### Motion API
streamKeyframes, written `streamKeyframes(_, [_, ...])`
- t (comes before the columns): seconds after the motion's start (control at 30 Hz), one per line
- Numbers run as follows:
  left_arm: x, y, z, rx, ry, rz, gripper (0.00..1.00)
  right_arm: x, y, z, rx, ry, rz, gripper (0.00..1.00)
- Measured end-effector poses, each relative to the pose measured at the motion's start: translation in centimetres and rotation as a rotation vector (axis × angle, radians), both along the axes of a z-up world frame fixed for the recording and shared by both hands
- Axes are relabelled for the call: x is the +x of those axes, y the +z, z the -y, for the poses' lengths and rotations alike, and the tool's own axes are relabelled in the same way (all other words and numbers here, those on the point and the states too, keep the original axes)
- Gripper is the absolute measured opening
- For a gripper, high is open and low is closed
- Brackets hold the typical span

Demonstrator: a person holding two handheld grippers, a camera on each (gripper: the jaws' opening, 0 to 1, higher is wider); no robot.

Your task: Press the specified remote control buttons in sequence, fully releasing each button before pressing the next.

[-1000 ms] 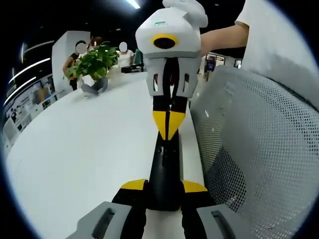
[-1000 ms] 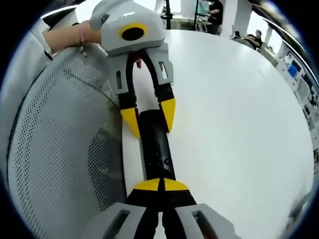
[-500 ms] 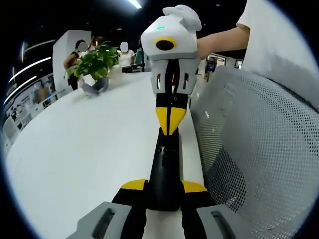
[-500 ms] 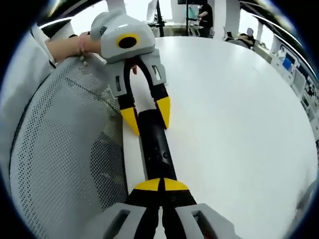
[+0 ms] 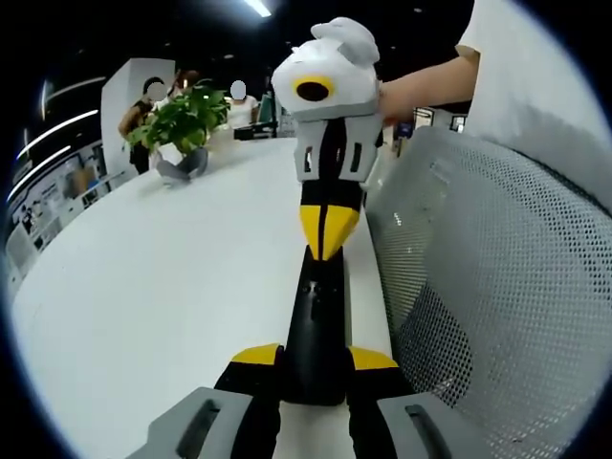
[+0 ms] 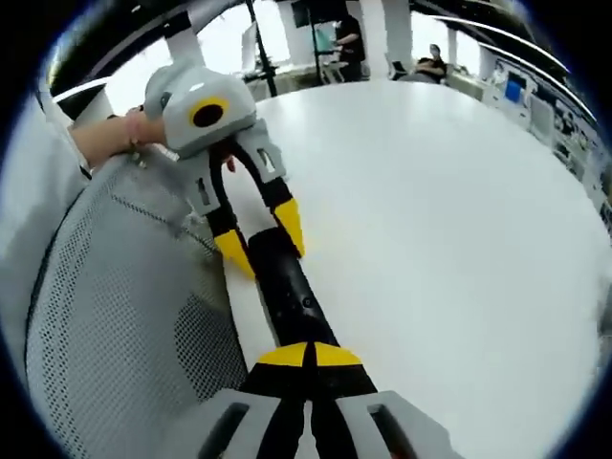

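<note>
The black remote control [image 5: 316,325] lies along the edge of the white table [image 5: 172,287], beside a grey mesh chair back [image 5: 488,287]. The left gripper [image 5: 314,356] clamps its near end between its yellow tips. The right gripper [image 5: 327,239], tips pressed together, points down at the far end. A potted plant [image 5: 180,124] stands far behind.

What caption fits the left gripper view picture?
Left gripper clamps a black remote on a white table while the right gripper, shut, touches its far end.

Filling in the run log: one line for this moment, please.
left gripper shut on remote | right gripper shut, tips at remote's far end | table edge
</note>
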State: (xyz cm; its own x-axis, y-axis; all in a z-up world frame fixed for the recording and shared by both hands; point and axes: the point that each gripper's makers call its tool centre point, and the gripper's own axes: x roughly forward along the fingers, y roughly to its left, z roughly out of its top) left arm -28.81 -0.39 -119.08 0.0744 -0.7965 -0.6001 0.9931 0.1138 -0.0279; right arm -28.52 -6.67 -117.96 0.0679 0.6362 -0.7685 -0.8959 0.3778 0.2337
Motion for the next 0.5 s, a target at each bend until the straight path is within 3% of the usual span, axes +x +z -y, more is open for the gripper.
streamKeyframes(0.23, [0.0, 0.0, 0.0, 0.001, 0.000, 0.001, 0.25, -0.2, 0.0, -1.0, 0.073, -0.047, -0.009, 0.00])
streamKeyframes(0.5, [0.0, 0.0, 0.0, 0.001, 0.001, 0.001, 0.25, -0.2, -0.1, -1.1, -0.061, 0.003, 0.020, 0.00])
